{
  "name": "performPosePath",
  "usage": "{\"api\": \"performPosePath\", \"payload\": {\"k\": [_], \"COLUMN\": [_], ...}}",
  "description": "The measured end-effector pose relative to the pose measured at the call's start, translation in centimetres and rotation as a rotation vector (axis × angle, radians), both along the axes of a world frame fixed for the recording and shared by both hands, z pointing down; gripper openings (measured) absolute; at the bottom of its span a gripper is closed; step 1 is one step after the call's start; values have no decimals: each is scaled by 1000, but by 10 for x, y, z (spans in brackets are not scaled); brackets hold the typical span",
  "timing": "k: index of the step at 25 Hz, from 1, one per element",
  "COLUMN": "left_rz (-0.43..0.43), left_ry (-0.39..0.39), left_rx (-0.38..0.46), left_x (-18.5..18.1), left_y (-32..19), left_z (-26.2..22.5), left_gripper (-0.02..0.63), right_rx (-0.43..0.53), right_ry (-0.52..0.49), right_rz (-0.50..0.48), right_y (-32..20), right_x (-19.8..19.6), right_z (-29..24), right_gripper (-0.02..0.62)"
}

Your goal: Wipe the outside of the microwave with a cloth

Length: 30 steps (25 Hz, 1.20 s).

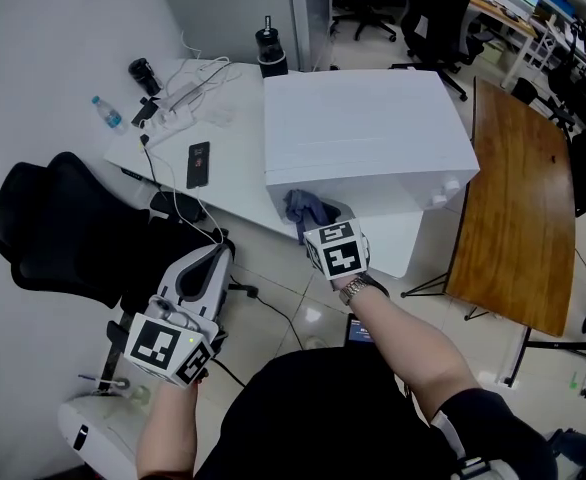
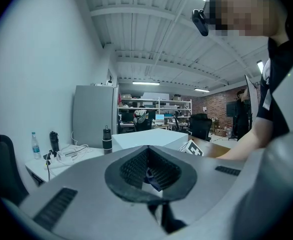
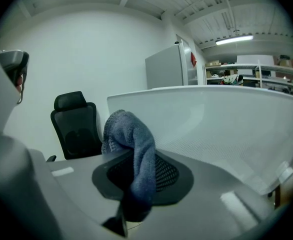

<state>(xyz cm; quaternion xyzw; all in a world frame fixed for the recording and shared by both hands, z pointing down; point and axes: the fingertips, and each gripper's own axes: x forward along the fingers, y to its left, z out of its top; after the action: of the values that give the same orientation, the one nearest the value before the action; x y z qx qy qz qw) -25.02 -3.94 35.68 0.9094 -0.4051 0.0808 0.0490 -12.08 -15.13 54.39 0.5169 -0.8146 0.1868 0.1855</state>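
Head view: the white microwave (image 1: 368, 138) stands on the white table (image 1: 228, 168), with bare tabletop to its left and a wooden table (image 1: 518, 198) just beside its right. The right claw (image 1: 318, 220) presses a blue cloth (image 1: 308, 208) to the microwave's near left corner. The left claw (image 1: 213, 258) hangs well apart, over a black chair (image 1: 63, 228).

Left gripper view: the left claw (image 2: 149, 171) has its jaws drawn together on nothing.

Right gripper view: the right claw (image 3: 136, 184) is clamped on the cloth (image 3: 134, 149), which is bunched against the microwave's wall (image 3: 211, 124).
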Motion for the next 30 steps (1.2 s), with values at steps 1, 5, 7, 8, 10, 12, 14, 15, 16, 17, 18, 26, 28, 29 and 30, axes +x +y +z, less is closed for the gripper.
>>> {"api": "performPosePath", "payload": {"k": [1,5,7,8,10,12,14,15,16,17,18,26,28,29,30], "left_rz": [7,36,50,57,65,69,70,71,71,70,69,52,44,40,36], "left_ry": [2,10,13,15,16,17,19,21,25,28,30,31,29,27,26], "left_rx": [-2,-9,-12,-12,-10,-11,-17,-20,-22,-24,-25,-27,-30,-32,-34], "left_x": [3,18,26,29,37,44,54,59,64,70,77,141,154,159,164], "left_y": [-1,-3,-2,-2,-1,-2,-1,-1,0,0,1,14,18,21,23], "left_z": [1,4,5,4,3,2,2,2,2,1,0,-5,-4,-4,-4], "left_gripper": [5,5,5,5,5,5,5,5,5,5,5,5,5,5,5], "right_rx": [1,-2,-4,-4,-2,-1,-3,-5,-7,-9,-12,-19,-26,-31,-36], "right_ry": [3,23,34,40,49,53,57,59,59,58,56,61,54,51,49], "right_rz": [7,36,53,62,77,92,108,115,123,131,139,162,170,177,185], "right_y": [0,2,5,6,8,8,10,11,12,14,15,22,24,25,26], "right_x": [6,30,44,52,66,82,99,108,117,127,136,210,225,233,241], "right_z": [0,1,1,1,0,-2,-1,-1,-1,-1,-1,-6,-5,-4,-4], "right_gripper": [67,67,67,67,67,67,67,67,67,67,67,66,66,66,66]}}
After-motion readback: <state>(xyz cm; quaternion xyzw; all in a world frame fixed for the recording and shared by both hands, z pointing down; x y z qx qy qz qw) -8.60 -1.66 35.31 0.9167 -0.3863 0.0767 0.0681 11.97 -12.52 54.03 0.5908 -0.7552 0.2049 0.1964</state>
